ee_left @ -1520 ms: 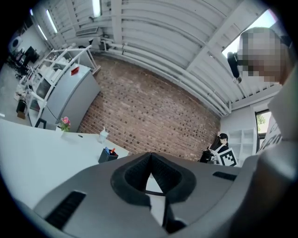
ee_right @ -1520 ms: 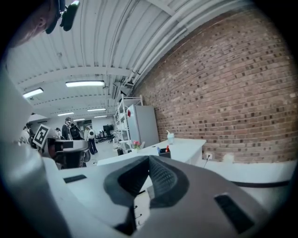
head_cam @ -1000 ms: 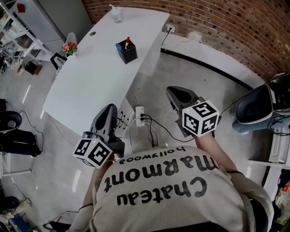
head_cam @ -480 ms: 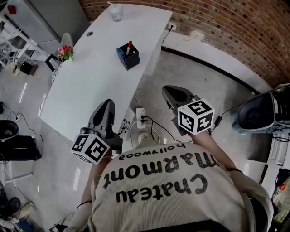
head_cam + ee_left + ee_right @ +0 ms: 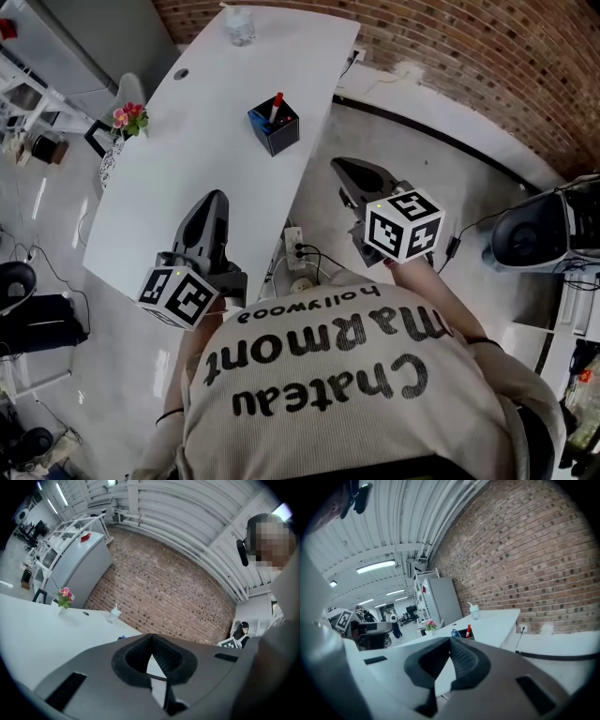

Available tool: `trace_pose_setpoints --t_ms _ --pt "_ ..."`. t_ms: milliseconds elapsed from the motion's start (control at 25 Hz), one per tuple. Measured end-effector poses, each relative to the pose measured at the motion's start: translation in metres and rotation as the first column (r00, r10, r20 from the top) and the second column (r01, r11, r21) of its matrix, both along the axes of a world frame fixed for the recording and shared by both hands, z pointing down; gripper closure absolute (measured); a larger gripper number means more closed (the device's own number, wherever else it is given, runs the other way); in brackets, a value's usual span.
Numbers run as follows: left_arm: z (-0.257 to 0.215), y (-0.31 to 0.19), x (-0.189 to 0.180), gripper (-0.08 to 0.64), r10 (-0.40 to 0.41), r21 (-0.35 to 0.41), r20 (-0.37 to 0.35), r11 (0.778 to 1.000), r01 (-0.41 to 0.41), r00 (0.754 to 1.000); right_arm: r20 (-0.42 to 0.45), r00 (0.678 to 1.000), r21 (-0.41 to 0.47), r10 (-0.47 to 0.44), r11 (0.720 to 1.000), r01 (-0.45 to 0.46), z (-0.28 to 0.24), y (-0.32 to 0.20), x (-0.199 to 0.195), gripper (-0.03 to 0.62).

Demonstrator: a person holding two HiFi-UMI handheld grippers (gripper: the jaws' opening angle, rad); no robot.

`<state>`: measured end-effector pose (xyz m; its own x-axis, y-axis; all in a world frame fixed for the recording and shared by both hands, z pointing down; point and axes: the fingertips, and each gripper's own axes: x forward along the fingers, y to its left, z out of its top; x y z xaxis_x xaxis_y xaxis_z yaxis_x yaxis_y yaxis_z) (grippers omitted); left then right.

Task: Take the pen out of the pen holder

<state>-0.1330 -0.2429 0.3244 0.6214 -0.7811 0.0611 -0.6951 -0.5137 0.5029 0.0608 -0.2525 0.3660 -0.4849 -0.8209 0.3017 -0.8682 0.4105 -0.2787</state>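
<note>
A dark blue pen holder point(image 5: 274, 129) stands on the white table point(image 5: 187, 159), with a red-capped pen point(image 5: 277, 103) upright in it. Both grippers are short of it and hold nothing. My left gripper point(image 5: 215, 200) hangs over the table's near end, jaws shut. My right gripper point(image 5: 339, 169) is over the floor to the right of the table, also shut. In the right gripper view the holder point(image 5: 461, 633) and pen point(image 5: 468, 631) show just above the closed tips of the right gripper point(image 5: 450, 639). The left gripper point(image 5: 151, 637) points along the tabletop.
A lidded clear cup point(image 5: 241, 26) stands at the table's far end and a small flower vase point(image 5: 125, 117) at its left edge. A power strip point(image 5: 292, 246) with cables lies on the floor below. A brick wall point(image 5: 487, 66) runs behind; a dark seat point(image 5: 525, 239) is at right.
Both grippers have moved forward toward the table together with the person. The pen holder now sits lower in the head view. Both grippers' jaws stay as before.
</note>
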Motion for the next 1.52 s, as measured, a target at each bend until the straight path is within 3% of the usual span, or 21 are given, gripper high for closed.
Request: trace_pose_setpoints --t_ms 320,520,720,1040,1200,1520 --pt "0.016 -0.019 -0.002 0.560 -0.027 -0.028 -0.014 0.999 0.027 1.000 -0.002 1.000 -0.059 -0.031 0.998 0.031 0.028 -0.025 -0.001 0.580" --pt "0.020 -0.038 -0.012 0.559 -0.132 -0.042 -0.010 0.991 0.131 0.991 0.008 0.993 -0.086 -0.115 0.990 0.115 0.038 -0.063 -0.002 0.548" --pt "0.020 -0.054 -0.019 0.560 -0.265 -0.058 -0.002 0.963 0.264 0.964 -0.008 0.970 -0.081 -0.243 0.967 0.241 0.035 -0.111 -0.006 0.529" --pt "0.025 -0.054 -0.034 0.559 -0.457 -0.089 0.033 0.884 0.458 0.889 0.025 0.920 -0.084 -0.390 0.917 0.391 0.040 -0.166 -0.023 0.514" --pt "0.023 -0.056 -0.034 0.559 -0.498 -0.088 0.046 0.862 0.500 0.866 0.038 0.897 -0.107 -0.441 0.890 0.443 0.046 -0.179 -0.031 0.500" --pt "0.027 -0.049 -0.039 0.560 -0.543 -0.097 0.069 0.831 0.547 0.837 0.005 0.819 -0.157 -0.574 0.808 0.568 0.066 -0.170 -0.059 0.480"
